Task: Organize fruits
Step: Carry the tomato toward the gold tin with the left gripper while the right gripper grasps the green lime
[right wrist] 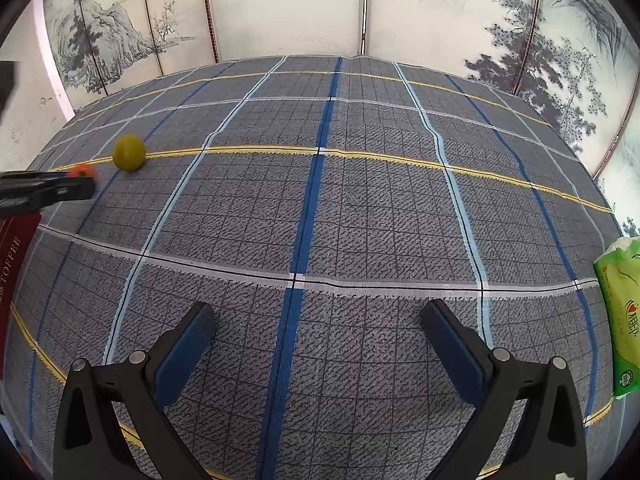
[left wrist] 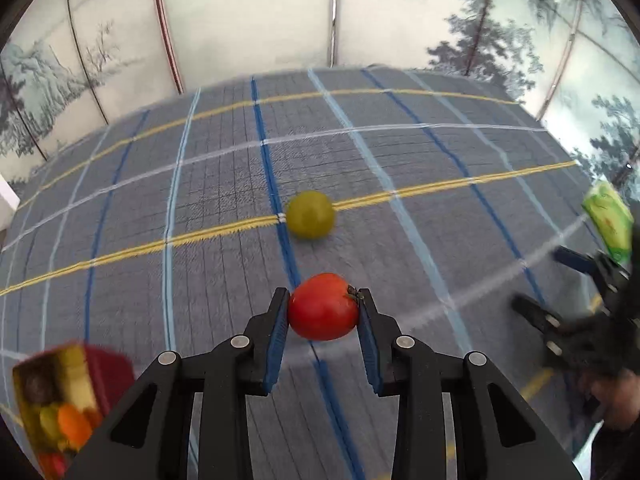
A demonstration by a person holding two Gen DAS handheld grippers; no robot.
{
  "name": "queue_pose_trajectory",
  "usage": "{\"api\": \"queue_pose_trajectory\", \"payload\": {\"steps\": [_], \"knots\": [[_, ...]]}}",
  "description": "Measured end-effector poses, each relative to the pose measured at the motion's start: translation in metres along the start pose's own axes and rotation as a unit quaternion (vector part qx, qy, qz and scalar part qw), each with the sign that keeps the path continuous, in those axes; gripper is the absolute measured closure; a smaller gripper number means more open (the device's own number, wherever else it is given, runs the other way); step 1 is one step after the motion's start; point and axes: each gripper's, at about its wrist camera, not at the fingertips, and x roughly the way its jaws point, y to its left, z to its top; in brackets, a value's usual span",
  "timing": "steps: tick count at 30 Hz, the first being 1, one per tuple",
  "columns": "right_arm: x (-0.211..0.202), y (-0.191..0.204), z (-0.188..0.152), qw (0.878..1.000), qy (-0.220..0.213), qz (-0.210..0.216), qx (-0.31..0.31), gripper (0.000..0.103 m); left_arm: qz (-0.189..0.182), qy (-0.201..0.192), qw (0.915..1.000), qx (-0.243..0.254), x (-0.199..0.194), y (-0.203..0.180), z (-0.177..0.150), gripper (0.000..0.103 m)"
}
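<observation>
A red tomato [left wrist: 323, 307] sits between the blue pads of my left gripper [left wrist: 323, 312], which is shut on it just above the plaid cloth. A green round fruit [left wrist: 310, 214] lies on the cloth beyond it, on a yellow stripe. The same green fruit [right wrist: 129, 152] shows far left in the right wrist view, with the left gripper's fingers [right wrist: 52, 188] and a sliver of the tomato [right wrist: 82, 170] beside it. My right gripper [right wrist: 318, 344] stands open over bare cloth, nothing between its fingers. It also appears at the right edge of the left wrist view [left wrist: 560, 292].
A dark red box [left wrist: 68, 392] holding several fruits stands at the lower left. Its side shows as a red box [right wrist: 14, 264] at the left edge. A green tissue pack [right wrist: 620, 320] lies at the table's right edge. A painted folding screen [right wrist: 280, 4] stands behind the table.
</observation>
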Motion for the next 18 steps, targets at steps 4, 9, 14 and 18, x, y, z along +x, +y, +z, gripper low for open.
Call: {"api": "queue_pose_trajectory", "payload": {"steps": [4,9,14,18], "knots": [[0.001,-0.001,0.001,1.000,0.000,0.000,0.001,0.000,0.013,-0.025,0.9996,0.008,-0.040,-0.014,-0.023,0.069],[0.001,-0.001,0.000,1.000,0.000,0.000,0.002,0.000,0.027,-0.055,0.9981,-0.001,-0.077,-0.011,-0.045,0.069],[0.000,-0.003,-0.001,1.000,0.000,-0.002,0.007,0.000,0.041,-0.071,0.9965,-0.014,-0.100,0.001,-0.064,0.068],[-0.001,-0.003,-0.002,1.000,0.000,-0.001,0.006,0.000,0.055,-0.081,0.9949,-0.021,-0.113,0.012,-0.077,0.068]]}}
